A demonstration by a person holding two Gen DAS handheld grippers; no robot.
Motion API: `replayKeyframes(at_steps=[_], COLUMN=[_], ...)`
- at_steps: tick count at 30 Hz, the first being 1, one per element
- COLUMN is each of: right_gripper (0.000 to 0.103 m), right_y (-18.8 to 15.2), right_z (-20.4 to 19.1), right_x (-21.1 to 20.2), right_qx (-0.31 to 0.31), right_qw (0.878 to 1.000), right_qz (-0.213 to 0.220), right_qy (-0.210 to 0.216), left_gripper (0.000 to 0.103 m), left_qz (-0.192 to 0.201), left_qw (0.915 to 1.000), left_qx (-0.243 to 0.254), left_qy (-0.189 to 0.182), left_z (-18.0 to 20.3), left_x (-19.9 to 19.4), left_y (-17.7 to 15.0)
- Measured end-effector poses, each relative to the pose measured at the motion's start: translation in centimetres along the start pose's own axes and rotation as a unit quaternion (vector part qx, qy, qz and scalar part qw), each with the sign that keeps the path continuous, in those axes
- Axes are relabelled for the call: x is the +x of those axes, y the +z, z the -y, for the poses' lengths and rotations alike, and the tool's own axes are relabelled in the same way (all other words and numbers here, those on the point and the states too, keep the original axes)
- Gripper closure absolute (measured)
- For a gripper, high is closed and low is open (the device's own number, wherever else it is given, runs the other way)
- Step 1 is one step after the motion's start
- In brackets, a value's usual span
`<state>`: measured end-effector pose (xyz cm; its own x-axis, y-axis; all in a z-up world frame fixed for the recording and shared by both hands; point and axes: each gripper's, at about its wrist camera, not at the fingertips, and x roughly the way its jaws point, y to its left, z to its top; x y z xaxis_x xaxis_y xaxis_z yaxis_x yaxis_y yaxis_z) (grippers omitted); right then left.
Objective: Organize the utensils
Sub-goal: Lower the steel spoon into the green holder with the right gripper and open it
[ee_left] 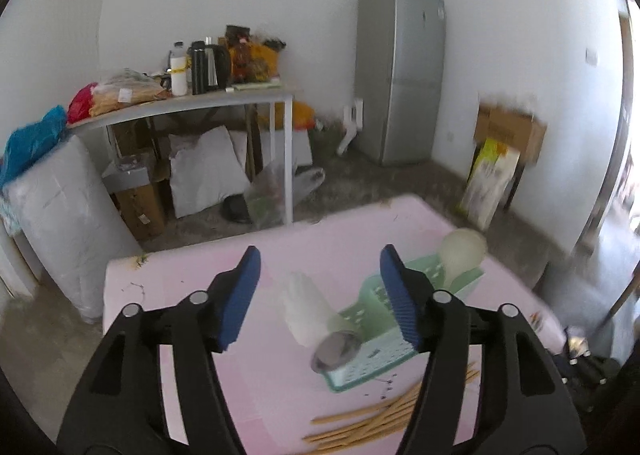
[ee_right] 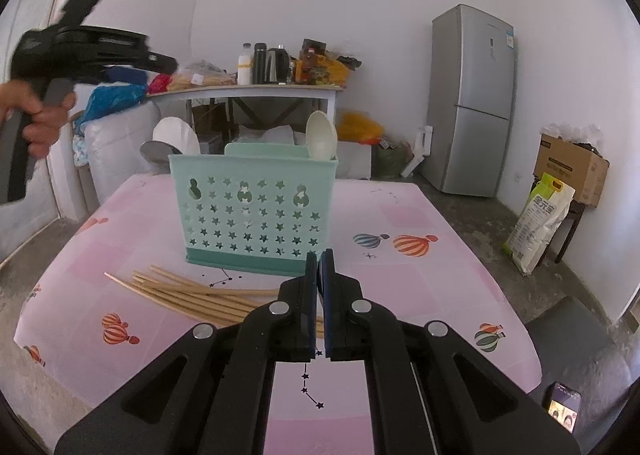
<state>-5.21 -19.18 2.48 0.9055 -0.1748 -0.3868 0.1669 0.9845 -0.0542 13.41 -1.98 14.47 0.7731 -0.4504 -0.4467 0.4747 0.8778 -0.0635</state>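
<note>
A mint-green star-punched utensil basket (ee_right: 256, 211) stands upright on the pink table. A pale spoon (ee_right: 322, 135) sticks up from its right side. A white spoon (ee_right: 176, 135) and a metal spoon (ee_right: 154, 153) rise at its left. Several wooden chopsticks (ee_right: 192, 291) lie loose in front of it. My right gripper (ee_right: 320, 259) is shut and empty, low over the table just before the basket. My left gripper (ee_left: 320, 287) is open above the basket (ee_left: 376, 319), with the white spoon (ee_left: 308, 307) and metal spoon (ee_left: 334, 351) seen below between its fingers, untouched. Chopsticks (ee_left: 372, 419) lie nearer.
A hand (ee_right: 36, 123) holds the left gripper's handle, high at the basket's left. Beyond the pink tablecloth (ee_right: 400, 295) are a cluttered white side table (ee_right: 248, 89), a grey fridge (ee_right: 472, 95), boxes and a rice bag (ee_right: 540, 215). A phone (ee_right: 562, 411) lies at the lower right.
</note>
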Motion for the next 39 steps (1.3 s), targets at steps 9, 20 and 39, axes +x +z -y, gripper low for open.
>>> replayKeyframes(at_steps=[9,20,39], right_gripper=[0.100,0.100,0.100], right_y=[0.9,2.6,9.8], right_z=[0.2,0.7,5.0], right_x=[-0.5,-1.5,-5.3], right_qx=[-0.001,0.005,0.084], right_qw=[1.000,0.999,0.985], right_qz=[0.015,0.037,0.107], right_qy=[-0.004,-0.009,0.102], left_gripper=[0.040,0.040,0.040], left_qz=[0.009,-0.030,-0.094], left_qw=[0.9968,0.9948,0.9939], left_qx=[-0.076,-0.095,-0.055], left_qy=[-0.023,-0.017,-0.015], left_z=[-1.5,-1.2,2.5], left_x=[-2.4,-1.9,2.9], left_y=[-5.0,-11.8,-16.2])
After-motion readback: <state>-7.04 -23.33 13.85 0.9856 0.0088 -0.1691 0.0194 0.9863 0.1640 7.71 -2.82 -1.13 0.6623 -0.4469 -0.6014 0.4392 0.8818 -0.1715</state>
